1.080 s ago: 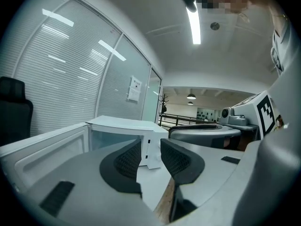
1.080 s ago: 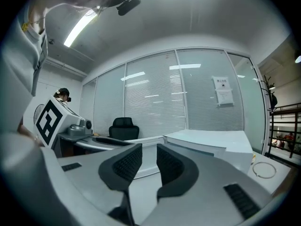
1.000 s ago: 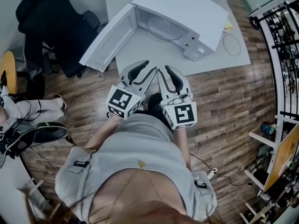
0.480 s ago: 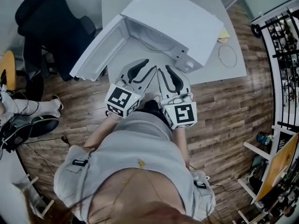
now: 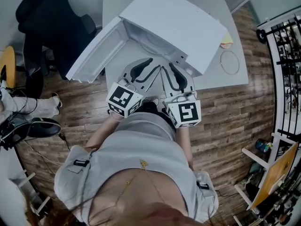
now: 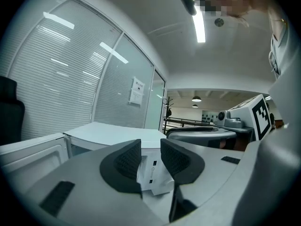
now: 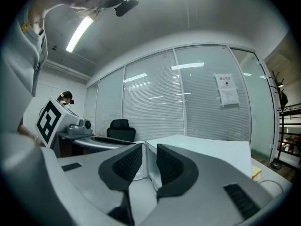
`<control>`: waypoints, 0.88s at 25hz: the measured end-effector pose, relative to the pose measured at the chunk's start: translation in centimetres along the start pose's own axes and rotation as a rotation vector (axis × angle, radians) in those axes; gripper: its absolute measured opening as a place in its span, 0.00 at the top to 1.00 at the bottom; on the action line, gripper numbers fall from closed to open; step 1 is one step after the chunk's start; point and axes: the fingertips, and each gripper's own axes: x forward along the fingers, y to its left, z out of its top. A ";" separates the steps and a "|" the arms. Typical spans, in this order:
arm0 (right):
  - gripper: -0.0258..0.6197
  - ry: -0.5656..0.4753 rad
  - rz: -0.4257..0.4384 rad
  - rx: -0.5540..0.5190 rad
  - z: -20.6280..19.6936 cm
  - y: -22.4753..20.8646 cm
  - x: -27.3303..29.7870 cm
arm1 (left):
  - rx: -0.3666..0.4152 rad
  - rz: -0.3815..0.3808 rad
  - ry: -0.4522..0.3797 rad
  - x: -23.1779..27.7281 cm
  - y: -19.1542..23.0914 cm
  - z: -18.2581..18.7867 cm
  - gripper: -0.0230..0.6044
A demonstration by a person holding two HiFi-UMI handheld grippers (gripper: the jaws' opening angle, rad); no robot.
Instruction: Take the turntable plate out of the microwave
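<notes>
A white microwave [image 5: 176, 20] stands on a grey table [image 5: 225, 76] with its door [image 5: 96, 46] swung open to the left. Only a faint curved edge of the turntable plate [image 5: 149, 44] shows inside; the top of the oven hides most of it. My left gripper [image 5: 150, 63] and right gripper [image 5: 170, 68] are side by side just in front of the opening, both pointing at it. Each is open by a narrow gap, with nothing between the pads. The left gripper [image 6: 150, 157] looks at the microwave's [image 6: 122, 135] front corner. The right gripper [image 7: 149, 161] faces the microwave's [image 7: 202, 149] open front.
A black office chair [image 5: 51, 22] stands left of the table, close behind the open door. A thin wire ring [image 5: 230, 60] and a yellow item [image 5: 226, 41] lie on the table right of the microwave. A seated person [image 5: 19, 107] is at far left, metal shelving [image 5: 287, 55] at far right.
Both grippers have moved forward to the microwave's open front, which now sits closer in the head view. The jaw gaps look the same.
</notes>
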 end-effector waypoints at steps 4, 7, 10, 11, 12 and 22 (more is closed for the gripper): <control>0.81 -0.003 -0.029 -0.003 0.3 -0.4 0.6 | -0.004 -0.020 0.000 0.5 0.9 0.2 0.76; 0.81 0.005 -0.064 0.004 0.4 -0.5 0.9 | 0.000 -0.049 -0.001 0.7 1.5 0.6 0.76; 0.81 0.008 -0.094 0.009 0.6 -0.5 1.4 | -0.002 -0.080 -0.017 0.7 2.2 1.2 0.76; 0.81 0.009 -0.104 0.010 0.6 -0.5 1.7 | 0.001 -0.088 -0.020 0.8 2.5 1.4 0.76; 0.81 0.011 -0.113 0.011 0.5 -0.4 2.0 | 0.004 -0.096 -0.021 0.7 2.8 1.4 0.76; 0.81 0.011 -0.175 0.022 -0.8 1.5 4.1 | 0.019 -0.153 -0.014 -0.4 5.3 0.2 0.76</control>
